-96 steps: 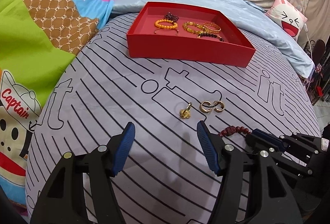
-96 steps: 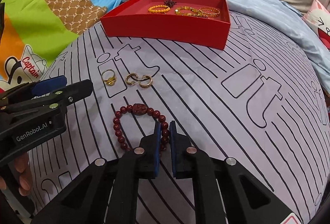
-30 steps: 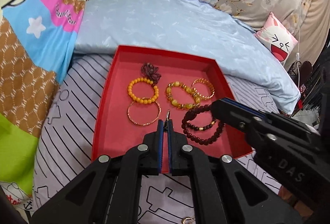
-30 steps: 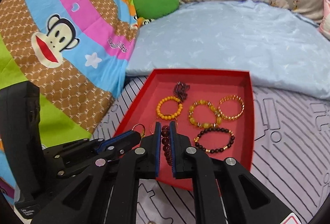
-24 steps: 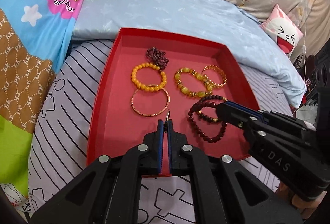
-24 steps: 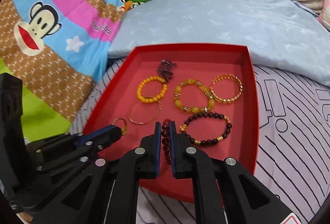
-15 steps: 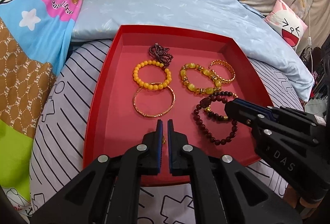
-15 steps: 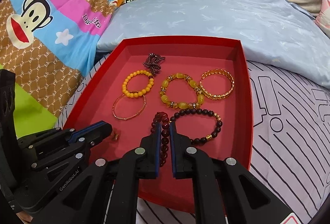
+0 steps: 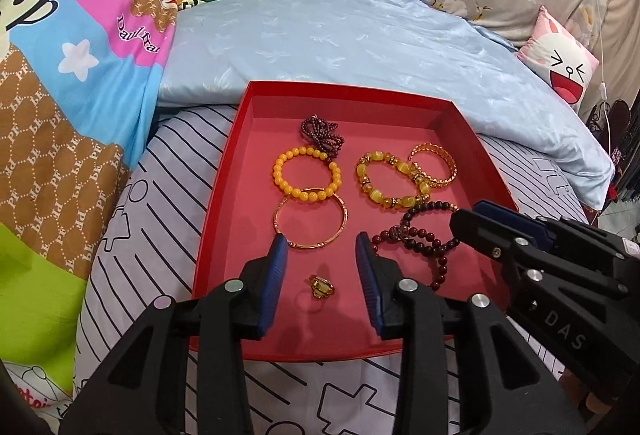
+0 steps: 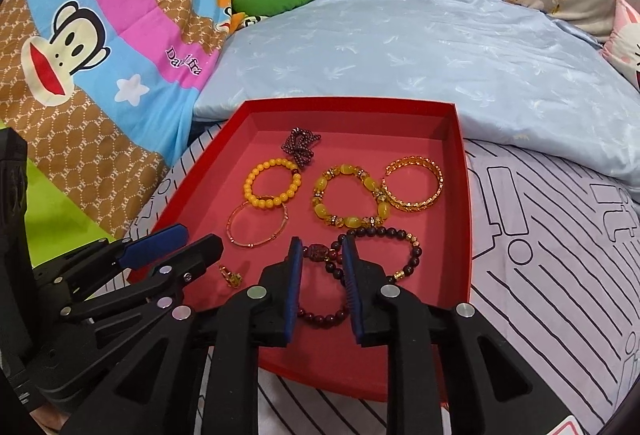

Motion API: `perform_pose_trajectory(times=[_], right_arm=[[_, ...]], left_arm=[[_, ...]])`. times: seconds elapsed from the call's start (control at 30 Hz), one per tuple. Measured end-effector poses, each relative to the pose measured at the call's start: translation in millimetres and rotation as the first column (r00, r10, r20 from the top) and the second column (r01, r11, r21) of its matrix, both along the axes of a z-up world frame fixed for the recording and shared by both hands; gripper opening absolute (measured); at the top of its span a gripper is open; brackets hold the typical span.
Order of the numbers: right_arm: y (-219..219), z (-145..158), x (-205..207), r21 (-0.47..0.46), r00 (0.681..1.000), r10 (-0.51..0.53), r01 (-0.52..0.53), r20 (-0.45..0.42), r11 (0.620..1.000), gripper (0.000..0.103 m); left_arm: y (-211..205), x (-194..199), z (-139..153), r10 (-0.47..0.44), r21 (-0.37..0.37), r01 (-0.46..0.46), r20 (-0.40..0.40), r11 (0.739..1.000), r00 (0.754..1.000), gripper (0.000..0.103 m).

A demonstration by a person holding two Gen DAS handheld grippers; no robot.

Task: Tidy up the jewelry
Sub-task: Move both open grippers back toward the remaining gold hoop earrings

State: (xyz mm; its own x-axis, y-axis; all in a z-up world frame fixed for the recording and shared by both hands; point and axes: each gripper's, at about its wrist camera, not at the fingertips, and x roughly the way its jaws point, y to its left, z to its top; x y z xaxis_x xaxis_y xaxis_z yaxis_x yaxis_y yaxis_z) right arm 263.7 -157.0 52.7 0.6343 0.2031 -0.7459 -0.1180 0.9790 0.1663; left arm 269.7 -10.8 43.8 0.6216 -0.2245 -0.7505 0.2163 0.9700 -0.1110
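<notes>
A red tray (image 9: 224, 191) (image 10: 464, 195) lies on the striped bed cover and holds several bracelets. My left gripper (image 9: 322, 255) is open and empty over the tray's near part. A gold ring (image 9: 321, 285) (image 10: 231, 277) lies on the tray floor between its fingers. My right gripper (image 10: 320, 247) is open and empty. A dark red bead bracelet (image 10: 324, 315) (image 9: 416, 239) lies in the tray between and under its fingers. The right gripper also shows in the left wrist view (image 9: 496, 219). The left gripper also shows in the right wrist view (image 10: 180, 241).
In the tray lie an orange bead bracelet (image 9: 306, 173), a thin gold bangle (image 9: 310, 221), a yellow bead bracelet (image 9: 386, 181), a gold chain bracelet (image 9: 434, 165), a dark bead bracelet (image 10: 384, 247) and a dark bead cluster (image 9: 320, 135). A light blue pillow (image 9: 340, 47) lies behind the tray, a cartoon blanket (image 9: 60, 95) at left.
Both grippers have opened over the tray. The left let go of the gold ring and the right let go of the dark red bracelet; both pieces now lie on the tray floor.
</notes>
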Motion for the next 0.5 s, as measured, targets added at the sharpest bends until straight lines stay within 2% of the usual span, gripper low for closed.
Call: perform_pose_trajectory(times=[0.3,0.5], right_arm=[[5,26,-40,-0.018,0.998,0.017,-0.015,0.058,1.0,0.025],[9,24,-85,-0.041,0.998,0.038,-0.036,0.052,0.999,0.026]], left_arm=[[2,-29,19,0.013,0.011,-0.014,0.039,1.0,0.999,0.034],[15,-64,28,0.033,0.005,-0.034,0.051,0.999,0.998,0.034]])
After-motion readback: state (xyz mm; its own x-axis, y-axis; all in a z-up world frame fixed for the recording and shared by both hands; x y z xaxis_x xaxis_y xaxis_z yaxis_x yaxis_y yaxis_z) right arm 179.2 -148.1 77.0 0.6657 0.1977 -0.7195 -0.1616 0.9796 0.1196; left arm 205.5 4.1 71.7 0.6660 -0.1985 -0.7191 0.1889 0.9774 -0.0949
